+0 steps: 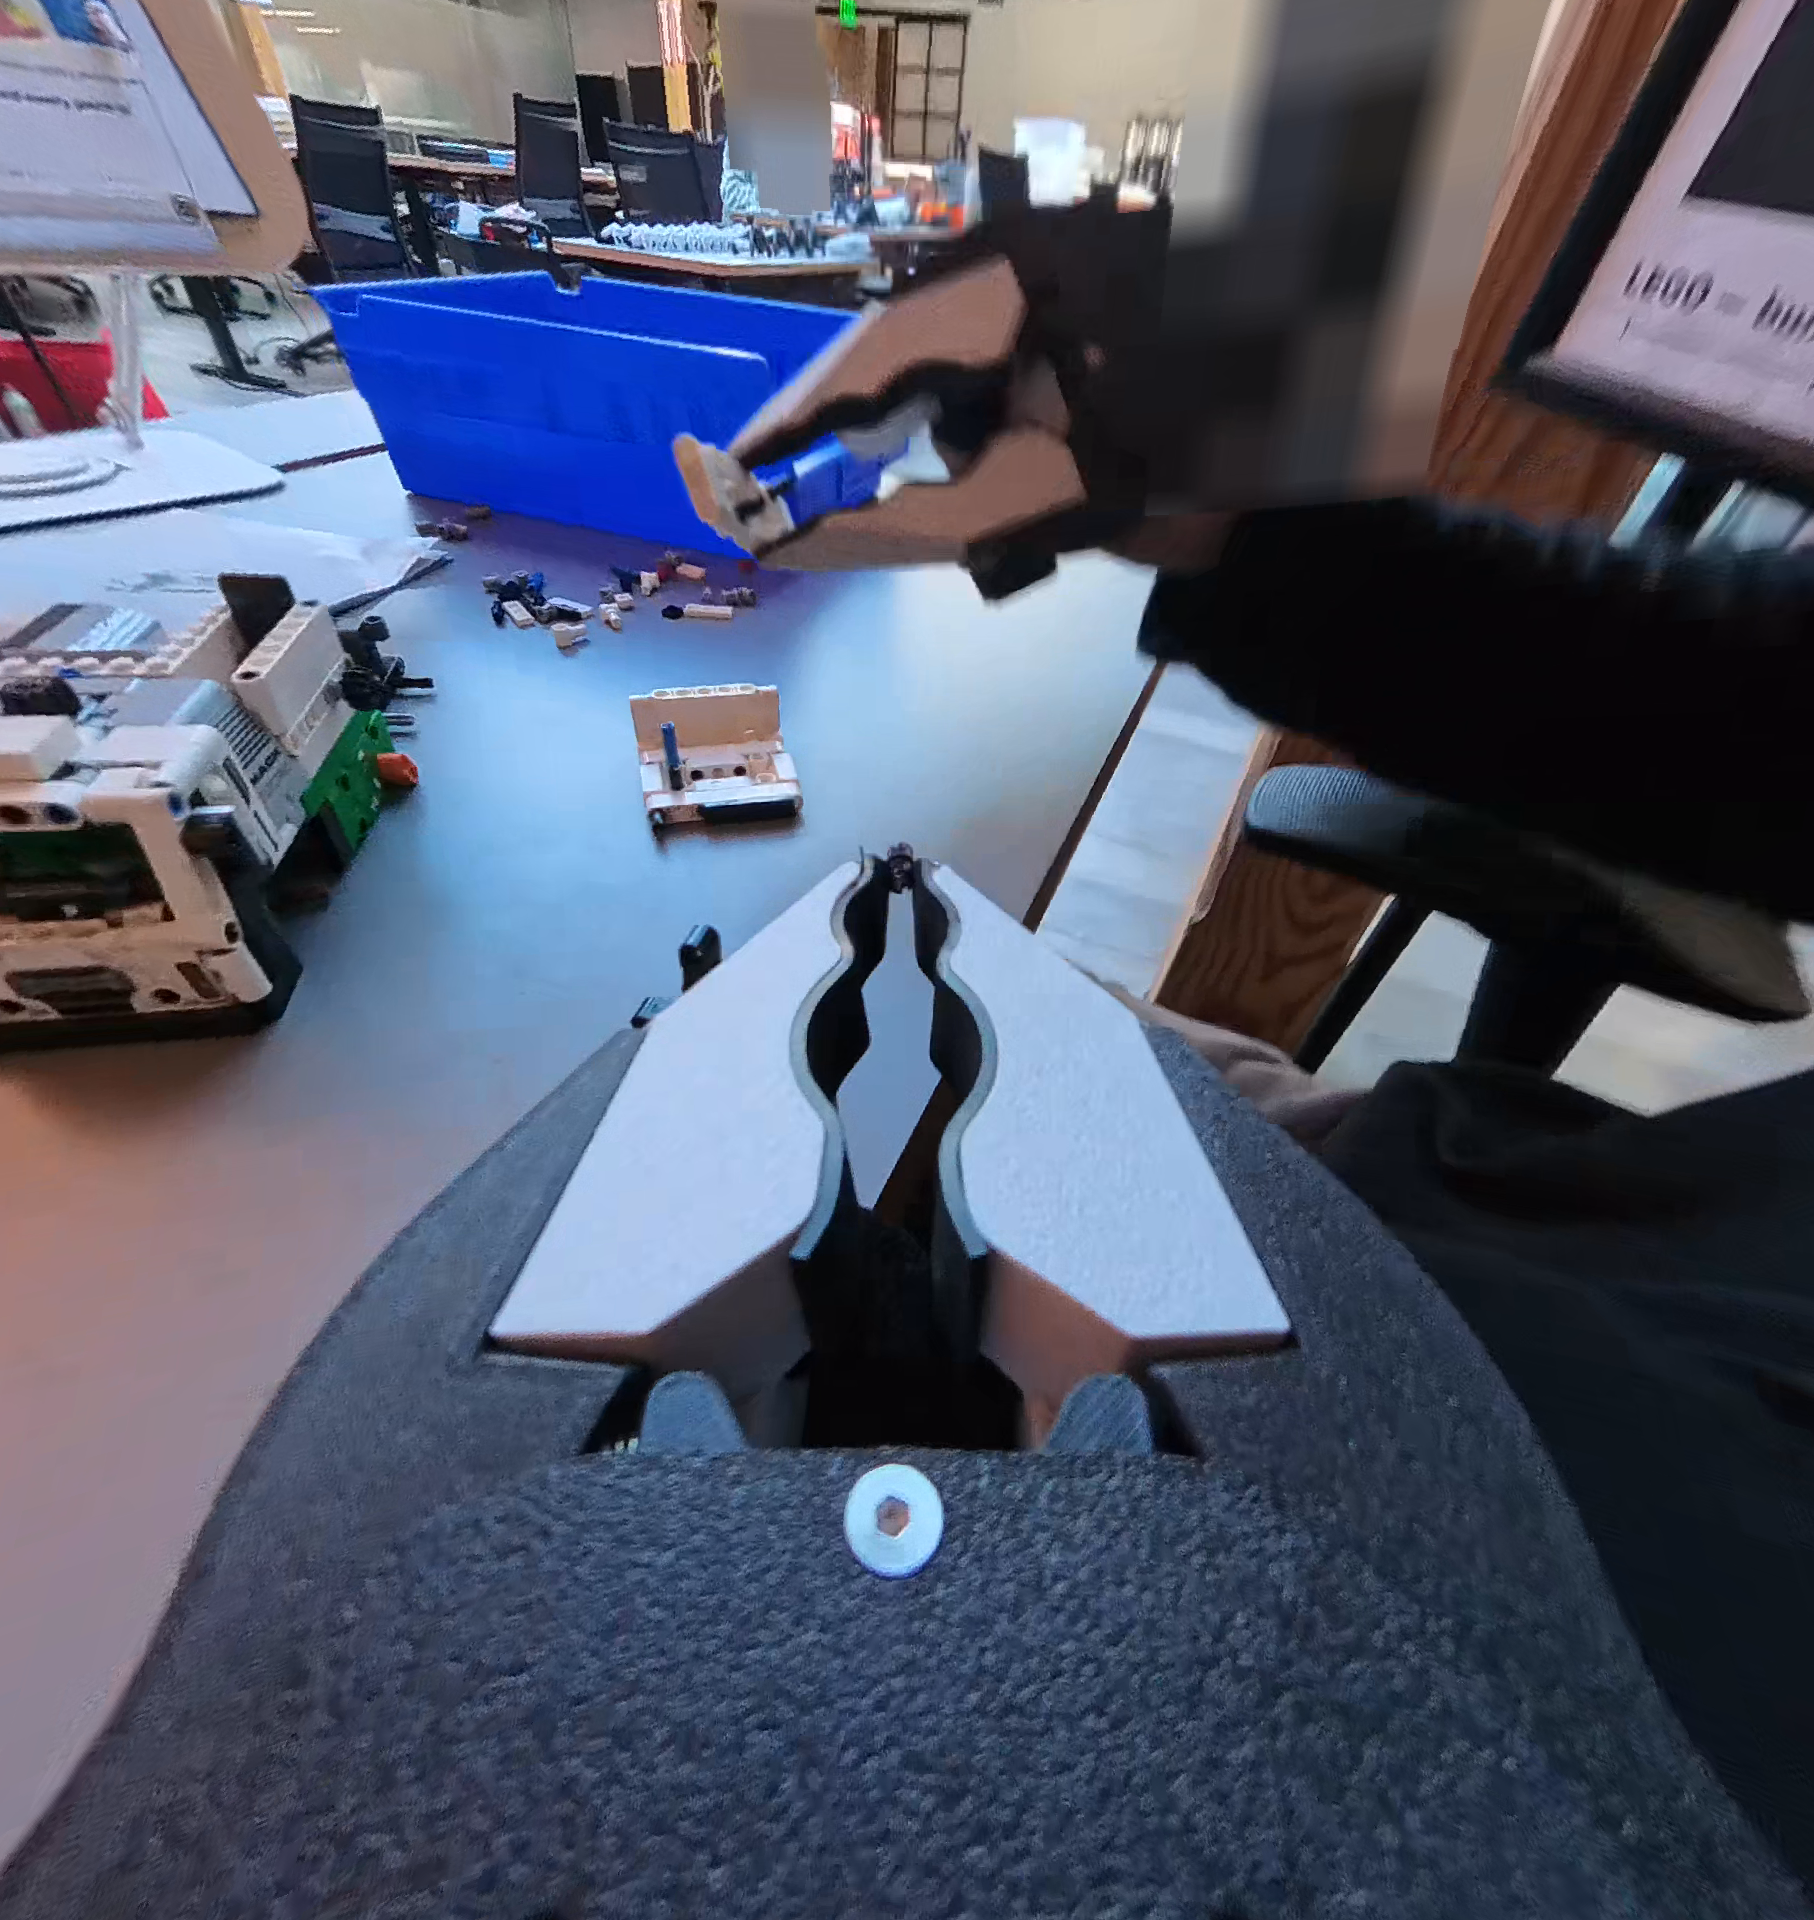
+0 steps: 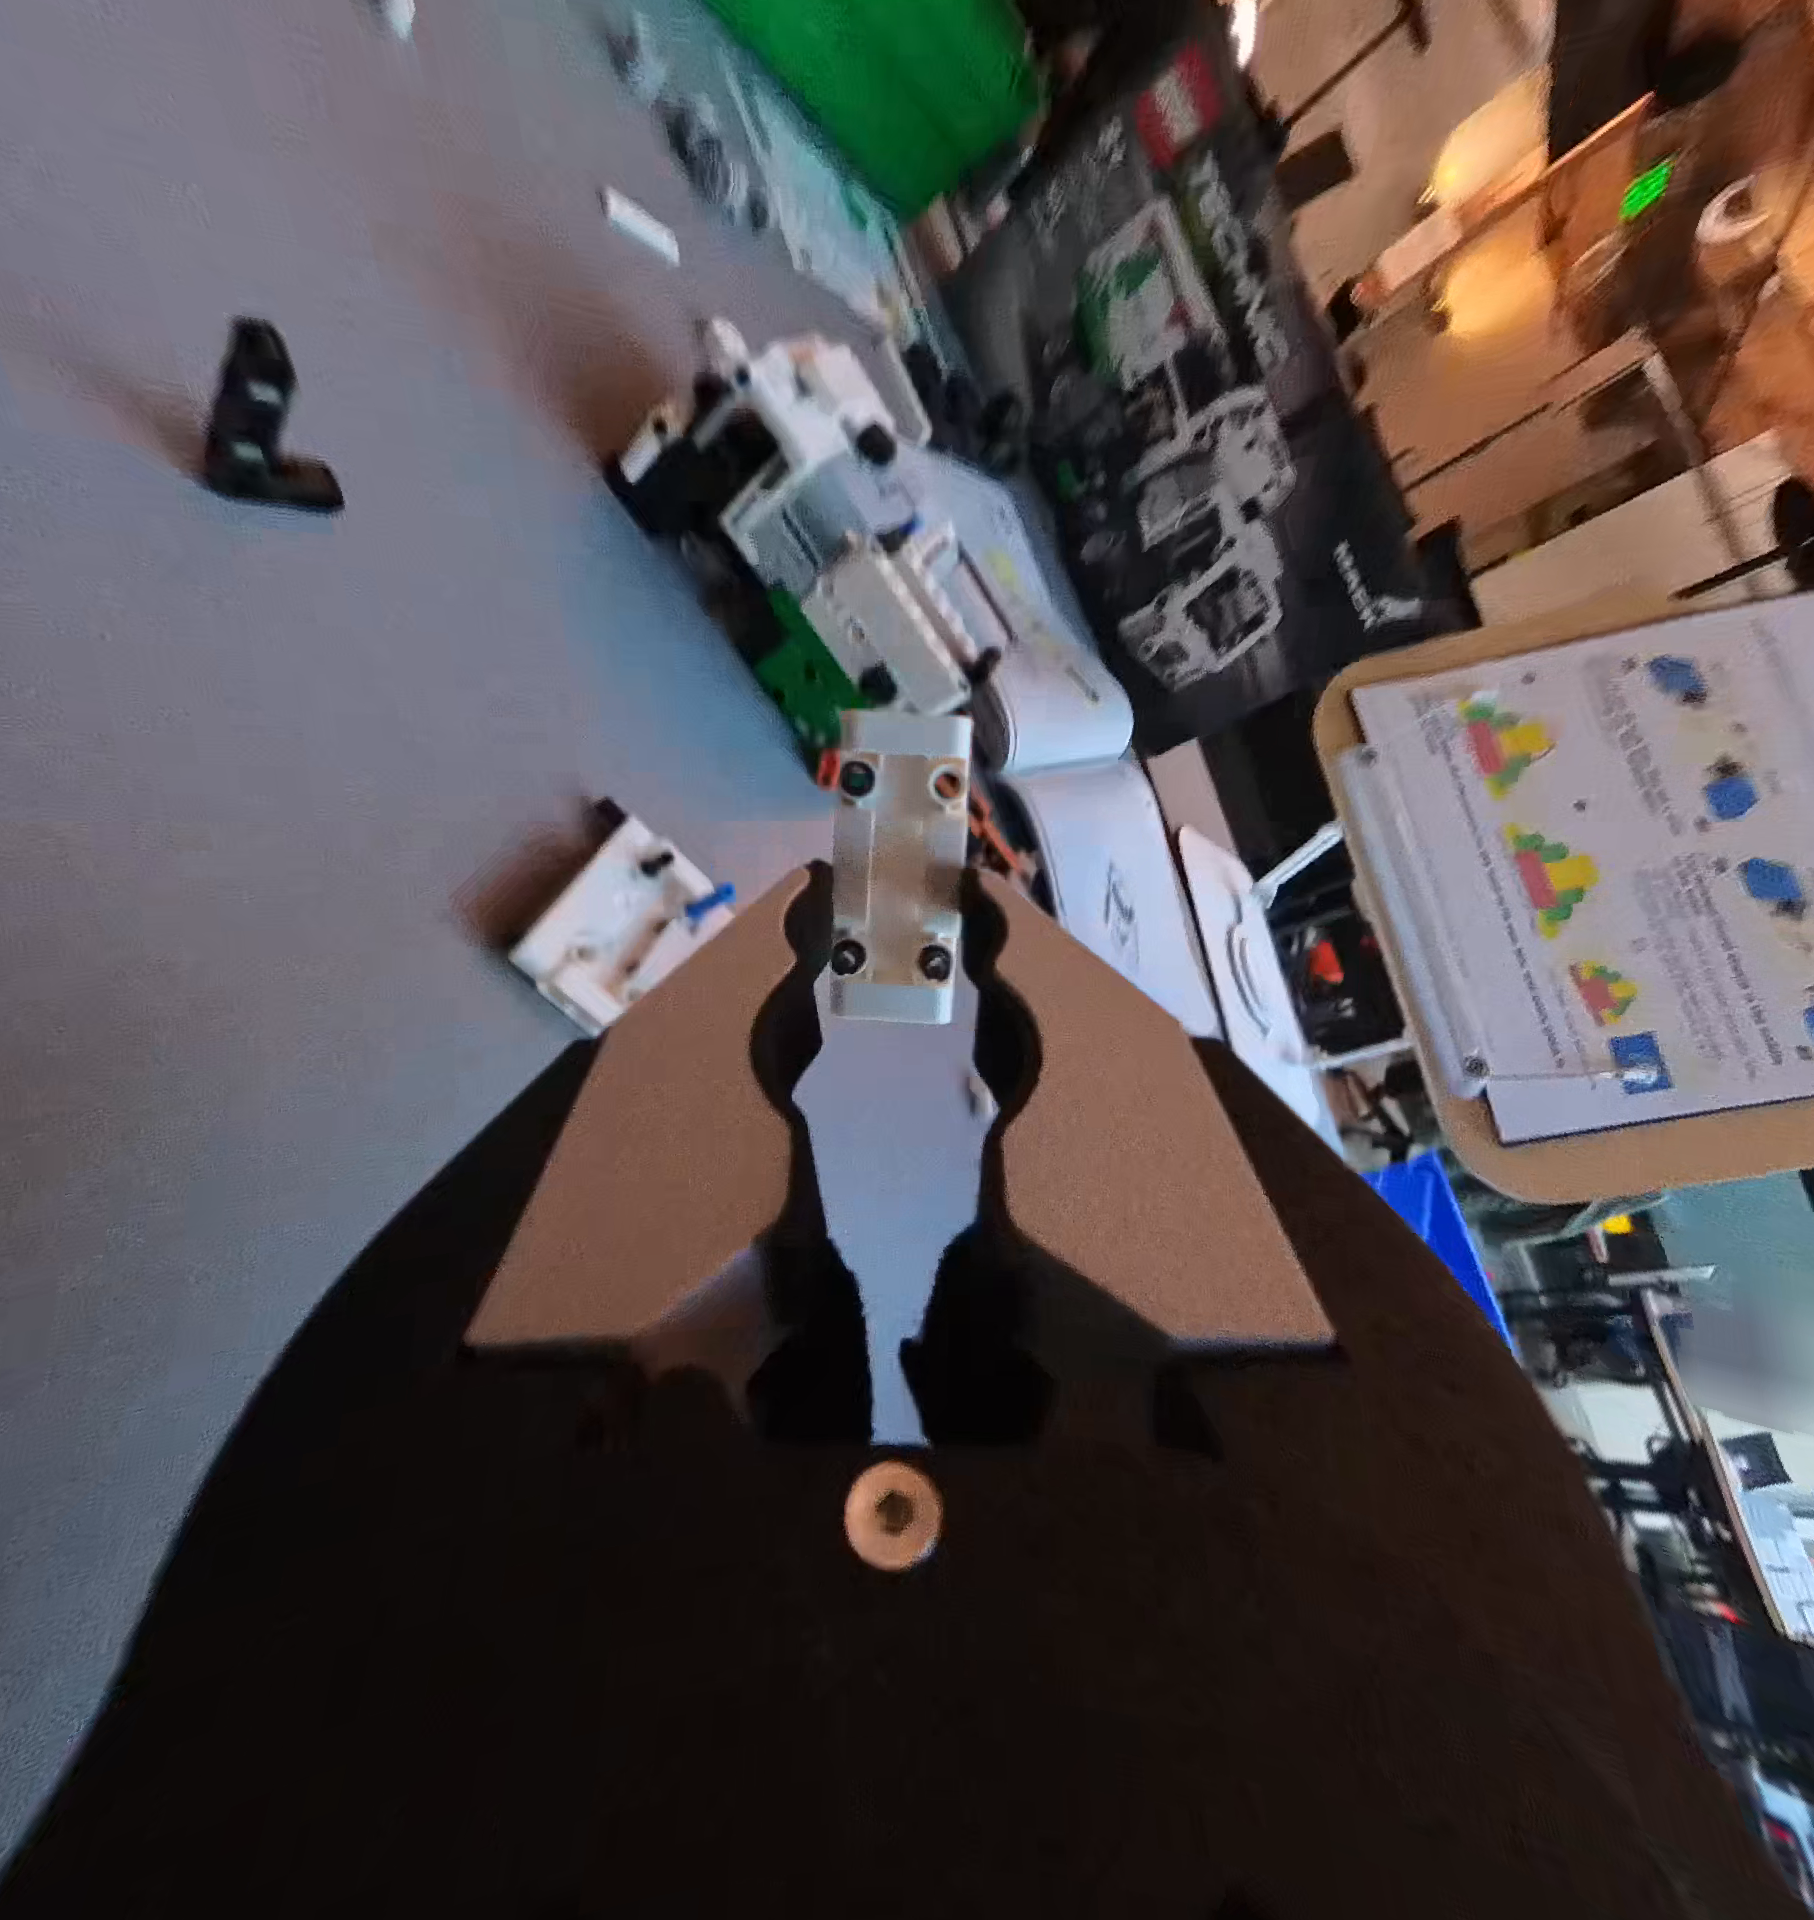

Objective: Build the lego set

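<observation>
A blue plastic bin [image 1: 570,405] sits at upper centre, its contents hidden. The white-and-green lego truck [image 1: 144,810] stands at left. The right gripper [image 2: 892,894] clamps a white studded lego block [image 2: 898,883]; the left gripper [image 1: 898,868] pinches a tiny dark pin [image 1: 899,860].

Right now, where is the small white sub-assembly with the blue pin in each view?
Left wrist view: the white sub-assembly lies on the table, centre, just beyond the left tongs.
Right wrist view: it lies left of centre, beside the right tongs.
Shared landmark: the white and green truck model.
</observation>
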Motion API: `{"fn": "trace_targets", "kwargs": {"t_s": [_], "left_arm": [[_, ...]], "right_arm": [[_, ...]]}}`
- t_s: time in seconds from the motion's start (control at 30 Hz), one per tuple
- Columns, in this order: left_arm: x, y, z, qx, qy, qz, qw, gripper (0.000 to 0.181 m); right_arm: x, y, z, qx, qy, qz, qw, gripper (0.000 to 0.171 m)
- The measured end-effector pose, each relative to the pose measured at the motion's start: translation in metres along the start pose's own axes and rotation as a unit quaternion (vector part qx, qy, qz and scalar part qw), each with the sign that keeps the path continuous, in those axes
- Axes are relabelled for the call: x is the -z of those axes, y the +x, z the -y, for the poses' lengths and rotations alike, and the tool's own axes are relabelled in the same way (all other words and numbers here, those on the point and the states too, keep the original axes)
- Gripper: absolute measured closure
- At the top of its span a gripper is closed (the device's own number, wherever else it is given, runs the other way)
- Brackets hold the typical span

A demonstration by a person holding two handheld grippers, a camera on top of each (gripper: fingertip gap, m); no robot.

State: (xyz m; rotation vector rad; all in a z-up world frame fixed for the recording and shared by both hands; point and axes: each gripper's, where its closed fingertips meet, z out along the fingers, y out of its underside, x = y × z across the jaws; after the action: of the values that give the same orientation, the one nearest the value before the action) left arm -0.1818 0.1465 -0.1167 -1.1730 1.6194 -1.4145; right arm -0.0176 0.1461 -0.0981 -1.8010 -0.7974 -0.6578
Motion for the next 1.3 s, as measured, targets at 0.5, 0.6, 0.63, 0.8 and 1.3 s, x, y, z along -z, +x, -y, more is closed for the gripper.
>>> {"fn": "trace_targets", "kwargs": {"t_s": [0.5,0.6,0.63,0.8,1.3], "left_arm": [[-0.019,-0.057,0.032,0.084,-0.035,-0.015,0.996,0.178],[-0.029,-0.060,0.037,0.076,-0.051,-0.031,0.995,0.177],[-0.032,-0.061,0.038,0.077,-0.056,-0.035,0.995,0.177],[-0.048,-0.064,0.037,0.064,-0.082,-0.038,0.994,0.177],[-0.066,-0.078,0.015,0.078,-0.126,-0.036,0.988,0.177]], "right_arm": [[-0.029,-0.054,0.044,0.116,0.074,-0.109,0.984,0.147],[-0.030,-0.044,0.043,0.081,0.074,-0.118,0.987,0.147],[-0.032,-0.044,0.040,0.064,0.068,-0.107,0.990,0.148],[-0.038,-0.046,0.031,0.039,0.051,-0.080,0.995,0.147],[-0.044,-0.045,0.027,0.054,0.042,-0.083,0.994,0.147]]}}
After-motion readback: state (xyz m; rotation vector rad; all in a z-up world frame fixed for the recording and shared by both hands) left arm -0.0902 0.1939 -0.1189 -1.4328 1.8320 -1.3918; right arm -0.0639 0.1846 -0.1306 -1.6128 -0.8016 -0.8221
